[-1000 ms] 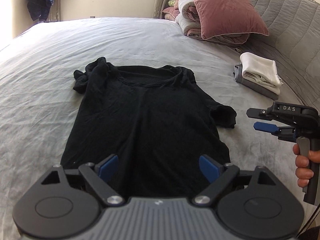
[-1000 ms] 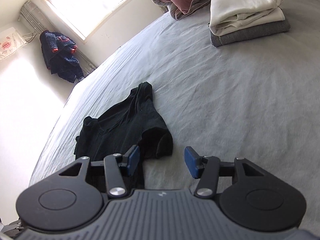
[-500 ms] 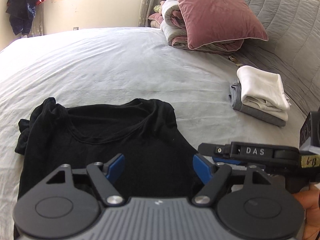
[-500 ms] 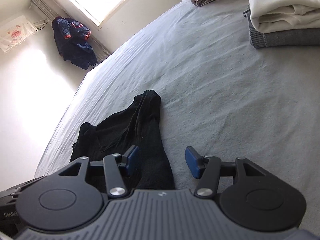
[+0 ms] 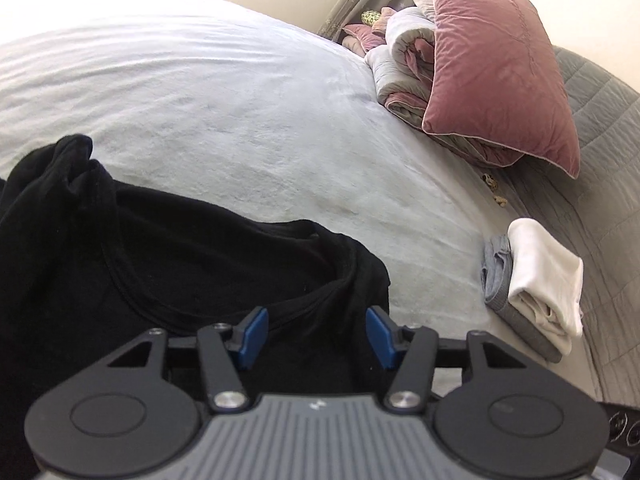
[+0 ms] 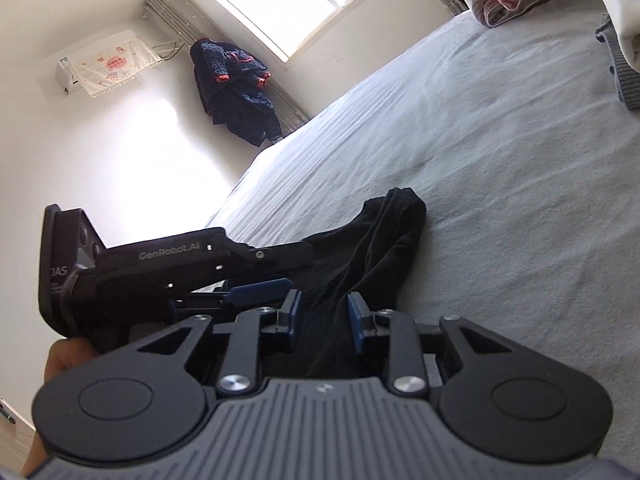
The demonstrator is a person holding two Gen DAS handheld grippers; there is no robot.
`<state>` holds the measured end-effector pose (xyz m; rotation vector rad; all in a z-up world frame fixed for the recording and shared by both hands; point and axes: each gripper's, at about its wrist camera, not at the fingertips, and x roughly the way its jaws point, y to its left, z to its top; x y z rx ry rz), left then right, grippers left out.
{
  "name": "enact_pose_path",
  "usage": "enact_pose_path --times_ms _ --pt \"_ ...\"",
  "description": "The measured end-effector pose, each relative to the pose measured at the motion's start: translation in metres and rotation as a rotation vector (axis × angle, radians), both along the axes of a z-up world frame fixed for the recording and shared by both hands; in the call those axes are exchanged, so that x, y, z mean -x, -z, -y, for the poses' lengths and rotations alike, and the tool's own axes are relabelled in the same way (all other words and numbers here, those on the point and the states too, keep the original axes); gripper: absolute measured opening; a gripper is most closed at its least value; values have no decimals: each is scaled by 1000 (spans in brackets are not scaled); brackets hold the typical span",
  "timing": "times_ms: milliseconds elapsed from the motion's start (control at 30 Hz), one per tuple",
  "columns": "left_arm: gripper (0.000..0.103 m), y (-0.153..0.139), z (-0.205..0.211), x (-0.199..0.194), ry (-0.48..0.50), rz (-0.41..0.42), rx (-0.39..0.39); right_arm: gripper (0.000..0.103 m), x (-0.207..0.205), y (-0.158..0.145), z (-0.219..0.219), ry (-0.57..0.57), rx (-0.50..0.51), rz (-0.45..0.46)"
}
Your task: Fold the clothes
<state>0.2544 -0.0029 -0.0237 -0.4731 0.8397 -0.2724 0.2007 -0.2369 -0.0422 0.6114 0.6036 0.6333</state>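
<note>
Daylight from the window (image 6: 296,4) blows out the wall; fisheye edges curve.

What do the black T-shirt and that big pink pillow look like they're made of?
The black T-shirt looks like thin, matte cotton jersey: it slumps in soft folds, with a stitched rib along the neckline. The pink pillow looks like velvet or a similar short-pile cloth: a faint sheen shifts across its creases. Neither fibre can be confirmed by sight.
</note>
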Motion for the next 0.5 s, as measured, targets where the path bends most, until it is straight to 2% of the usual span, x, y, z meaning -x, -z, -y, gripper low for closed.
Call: enact_pose_path --times_ms 67,133,233,300,367,500 --pt "52 5 -7 -6 -20 -13 37 29 2 -2 -8 -44 -23 22" --pt "52 6 -11 -10 -21 -17 49 29 -2 1 -21 -95 -25 -1" --pt "52 5 -10 -16 0 -19 41 29 -4 11 -38 -145 38 -46" --pt "52 3 -4 -20 32 -14 23 28 -3 18 -49 -165 107 -61" --pt "53 -1 4 -23 81 -10 9 29 0 16 -52 -174 125 -40" --pt "54 -4 26 -24 196 -9 0 30 0 16 -48 -180 97 -48"
